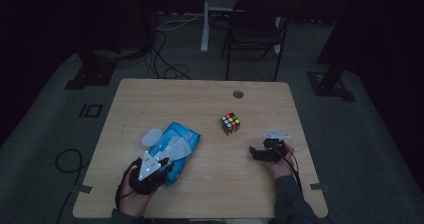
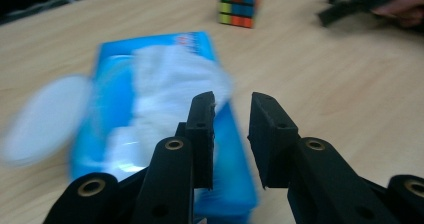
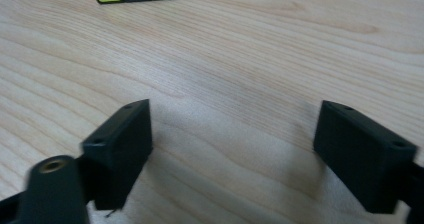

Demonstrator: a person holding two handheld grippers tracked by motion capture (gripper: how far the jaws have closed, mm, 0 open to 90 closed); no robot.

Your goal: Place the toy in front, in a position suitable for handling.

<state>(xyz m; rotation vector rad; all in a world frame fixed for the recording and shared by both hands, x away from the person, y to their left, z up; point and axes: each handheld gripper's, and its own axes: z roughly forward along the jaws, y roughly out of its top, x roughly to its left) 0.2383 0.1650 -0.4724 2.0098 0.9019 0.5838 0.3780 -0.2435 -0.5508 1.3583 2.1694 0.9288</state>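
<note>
Overhead, left gripper [image 1: 159,165] jaws narrowly parted above wipes pack [image 1: 175,146]; right gripper [image 1: 256,151] jaws wide, empty.

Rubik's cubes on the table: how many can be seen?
1. The Rubik's cube sits right of the table's centre, beyond the blue wipes pack and ahead of the right tool. Nothing seems to hide another.

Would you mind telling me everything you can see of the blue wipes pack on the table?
The wipes pack is a soft blue packet lying flat on the wooden table, left of centre. Its pale oval lid flap is folded open to the side, and a white wipe sticks up from the opening. The left gripper hovers over its near end, jaws slightly apart.
</note>
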